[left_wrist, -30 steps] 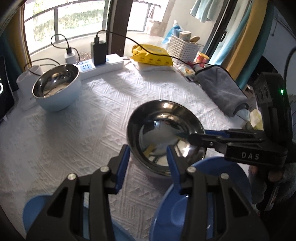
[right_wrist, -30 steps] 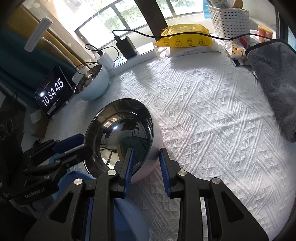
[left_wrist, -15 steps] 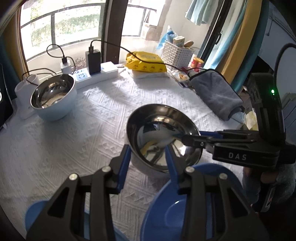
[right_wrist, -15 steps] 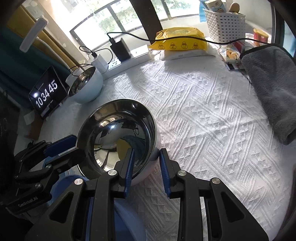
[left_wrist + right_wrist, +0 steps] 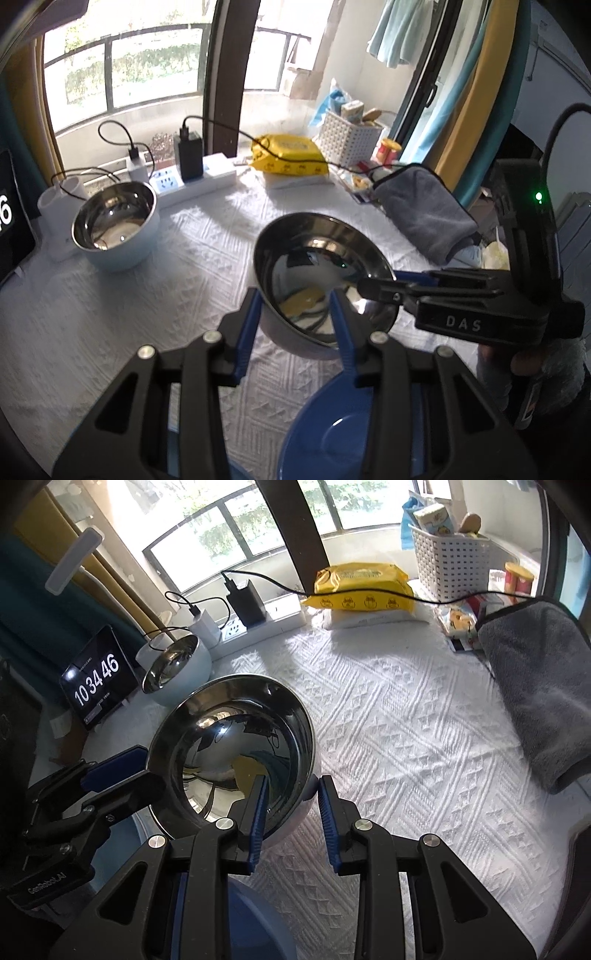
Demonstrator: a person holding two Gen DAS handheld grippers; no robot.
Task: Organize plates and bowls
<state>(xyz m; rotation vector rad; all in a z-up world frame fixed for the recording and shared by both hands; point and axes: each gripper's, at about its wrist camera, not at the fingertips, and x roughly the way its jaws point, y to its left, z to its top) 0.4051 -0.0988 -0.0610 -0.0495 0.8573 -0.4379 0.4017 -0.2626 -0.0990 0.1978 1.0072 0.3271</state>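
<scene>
A steel bowl (image 5: 321,266) (image 5: 236,738) hangs tilted just above the white tablecloth, held from two sides. My left gripper (image 5: 295,299) is shut on its near rim, one pad inside and one outside. My right gripper (image 5: 291,781) is shut on the opposite rim the same way. Each gripper shows in the other's view: the right gripper (image 5: 376,286) and the left gripper (image 5: 122,768). A blue plate (image 5: 343,435) (image 5: 251,915) lies below the bowl at the near edge. A second, pale blue bowl (image 5: 114,225) (image 5: 177,675) with a steel inside stands at the far left.
Behind the pale bowl are a white power strip (image 5: 192,181) with chargers and cables, and a tablet clock (image 5: 96,683). A yellow pack (image 5: 364,587), a white basket (image 5: 450,557) and a folded grey towel (image 5: 535,686) line the far and right sides.
Both grippers have risen a little with the steel bowl between them. It has lifted off the cloth and now tilts above the blue plate.
</scene>
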